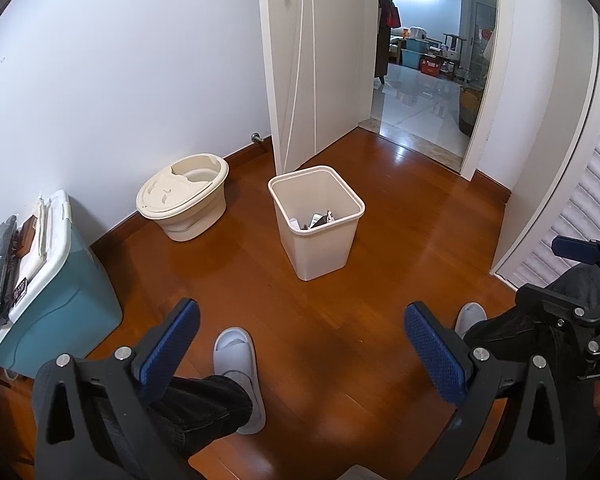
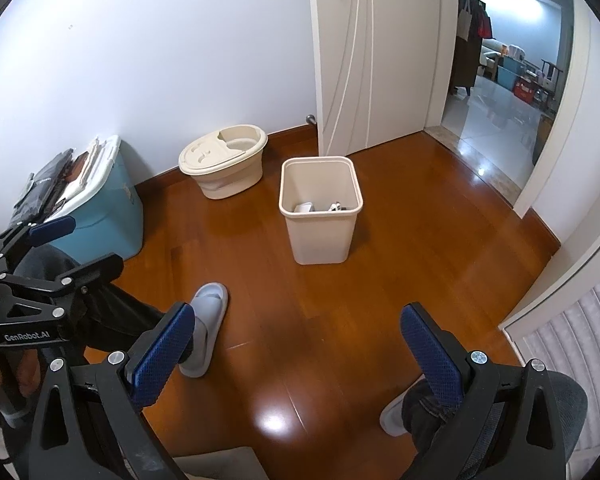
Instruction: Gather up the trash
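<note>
A cream square waste bin stands on the wooden floor ahead of me, with a few pieces of trash at its bottom. My left gripper is open above the floor, short of the bin, nothing between its blue pads. My right gripper is open too and holds nothing. Each gripper shows in the other's view: the right one at the right edge, the left one at the left edge.
A beige foot-bath tub sits by the wall. A teal storage box with dark items on top stands at the left. The person's grey slippers rest below. A white door stands open to a tiled room.
</note>
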Motion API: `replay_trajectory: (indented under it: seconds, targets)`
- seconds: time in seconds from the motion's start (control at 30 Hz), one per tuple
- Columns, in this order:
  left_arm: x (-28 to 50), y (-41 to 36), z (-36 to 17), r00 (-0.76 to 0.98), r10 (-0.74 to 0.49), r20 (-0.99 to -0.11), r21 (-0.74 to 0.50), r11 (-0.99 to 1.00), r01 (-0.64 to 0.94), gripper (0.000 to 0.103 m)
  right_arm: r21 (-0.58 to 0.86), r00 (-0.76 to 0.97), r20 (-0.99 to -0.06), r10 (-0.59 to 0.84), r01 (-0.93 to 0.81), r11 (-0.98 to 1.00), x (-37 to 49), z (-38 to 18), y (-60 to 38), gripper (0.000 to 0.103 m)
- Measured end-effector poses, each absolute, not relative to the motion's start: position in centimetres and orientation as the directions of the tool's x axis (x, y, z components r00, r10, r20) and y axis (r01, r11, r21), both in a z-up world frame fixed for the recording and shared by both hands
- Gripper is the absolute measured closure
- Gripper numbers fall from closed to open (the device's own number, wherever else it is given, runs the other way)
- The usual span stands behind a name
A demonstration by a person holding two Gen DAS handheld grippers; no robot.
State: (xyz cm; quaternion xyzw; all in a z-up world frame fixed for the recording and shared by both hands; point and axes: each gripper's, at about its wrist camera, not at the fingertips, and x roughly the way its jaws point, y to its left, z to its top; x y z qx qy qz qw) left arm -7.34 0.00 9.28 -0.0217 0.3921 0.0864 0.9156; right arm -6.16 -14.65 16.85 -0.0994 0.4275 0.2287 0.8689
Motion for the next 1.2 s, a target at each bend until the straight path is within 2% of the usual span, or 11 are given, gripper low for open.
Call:
replay_trajectory:
  seconds: [1.2]
  targets:
    - [-7.52,-0.1,8.88,0.667,0.143,-0.731,0.033,0.984,-0.175,0.0,0.027,0.525,-0.8,0.292,-0.454,0.891,-6.4,16.08,-14.1,0.0]
